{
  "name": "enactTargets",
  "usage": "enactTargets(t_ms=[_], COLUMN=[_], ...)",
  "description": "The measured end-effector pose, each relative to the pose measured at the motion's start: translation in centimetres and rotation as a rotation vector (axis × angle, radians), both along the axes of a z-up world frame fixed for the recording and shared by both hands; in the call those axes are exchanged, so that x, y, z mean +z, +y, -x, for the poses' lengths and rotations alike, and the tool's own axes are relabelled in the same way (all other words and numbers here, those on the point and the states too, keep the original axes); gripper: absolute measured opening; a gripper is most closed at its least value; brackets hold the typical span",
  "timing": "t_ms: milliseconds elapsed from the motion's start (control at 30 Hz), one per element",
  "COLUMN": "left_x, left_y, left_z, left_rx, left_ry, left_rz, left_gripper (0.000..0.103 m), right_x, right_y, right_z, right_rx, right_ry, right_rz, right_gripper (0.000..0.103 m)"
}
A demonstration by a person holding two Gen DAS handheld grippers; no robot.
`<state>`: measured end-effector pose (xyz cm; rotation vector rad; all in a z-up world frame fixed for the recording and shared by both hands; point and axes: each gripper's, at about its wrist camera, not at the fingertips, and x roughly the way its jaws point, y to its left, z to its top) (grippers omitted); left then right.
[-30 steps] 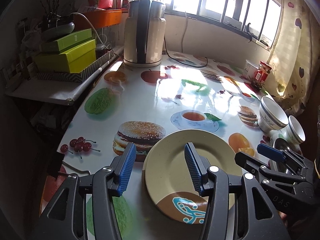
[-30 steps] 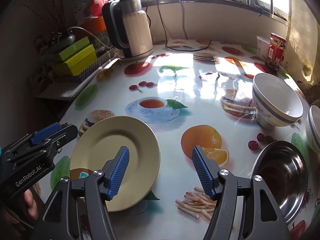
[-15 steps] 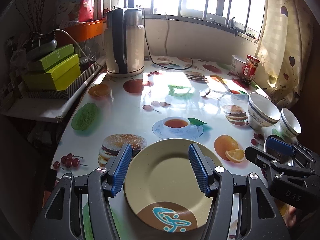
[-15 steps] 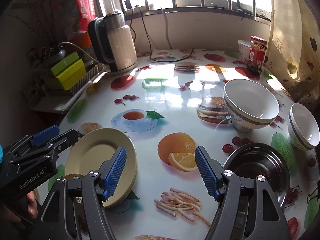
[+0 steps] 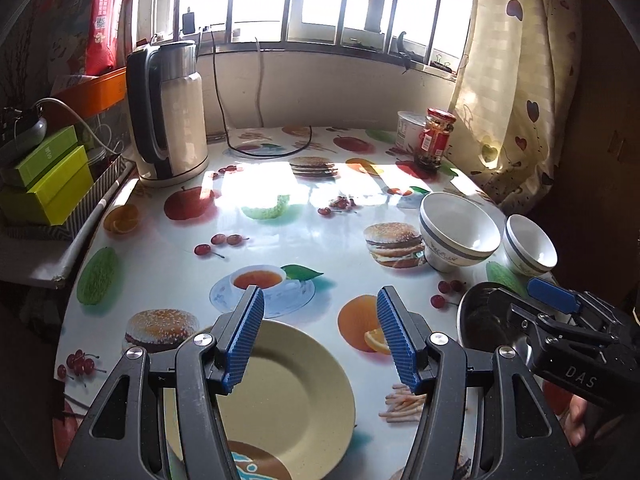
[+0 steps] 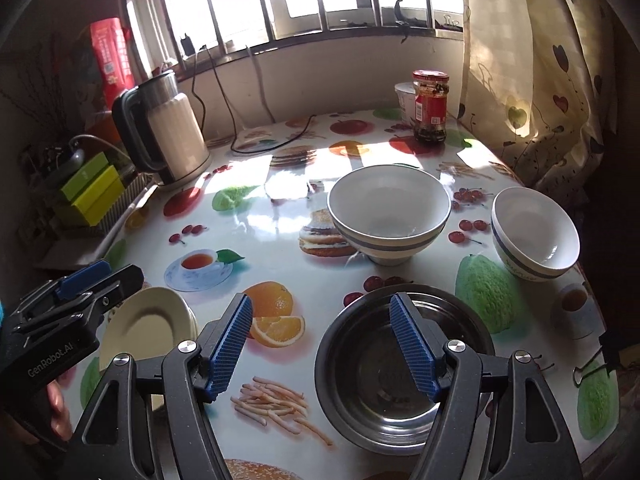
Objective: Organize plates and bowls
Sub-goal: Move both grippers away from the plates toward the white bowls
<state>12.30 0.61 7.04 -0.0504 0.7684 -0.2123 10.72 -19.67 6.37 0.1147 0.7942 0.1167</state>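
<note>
- Left wrist view: the left gripper (image 5: pixel 320 336) hangs over the worktop (image 5: pixel 304 240) with its jaws standing apart and nothing between them. The cream plate (image 5: pixel 288 396) lies flat at the bottom centre, under the left finger rather than pinched by it.
- In that view the large bowl (image 5: pixel 460 236) and small bowl (image 5: pixel 530 248) stand upright at centre right, close together but apart (an easy pair to nest, I'd judge). The right gripper (image 5: pixel 560 320), marked "DAS", crosses the lower right in front of the steel bowl (image 5: pixel 480 316).
- The kettle (image 5: pixel 170 112) at upper left sits by the window wall; a red-labelled jar (image 5: pixel 438 136) is at upper right, its print too small to read.
- Right wrist view: the right gripper (image 6: pixel 320 348) is empty too, jaws wide, its right finger over the steel bowl (image 6: pixel 404 372) at bottom centre, probably the next pick.
- The large bowl (image 6: pixel 390 212) sits mid-frame, the small bowl (image 6: pixel 534 234) at right, the plate (image 6: pixel 146 328) at lower left beside the left gripper (image 6: pixel 80 292), which reads "GenRobot.AI".
</note>
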Motion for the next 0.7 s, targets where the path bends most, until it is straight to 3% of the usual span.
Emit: enactTargets(t_ms=[200,333,700], left_x=[0.1,0.2,0.1], left_y=[-2.8,-4.6,-8.4], left_z=[-1.9,-3.3,-8.1], left_rx=[-0.054,-0.063,-0.081], left_ry=[0.034,0.045,0.096], left_rz=[0.034,0.014,0.025], left_gripper=[0.060,0.060,0.060], right_x=[0.6,1.0,1.6], right_y=[-3.4,-5.8,-9.8], right_z=[-0.3,-1.0,-5.5], right_rx=[-0.060,-0.087,-0.099], right_ry=[-0.010,-0.018,-0.010], right_rz=[0.019,0.024,0.040], right_gripper=[0.072,0.072,0.072])
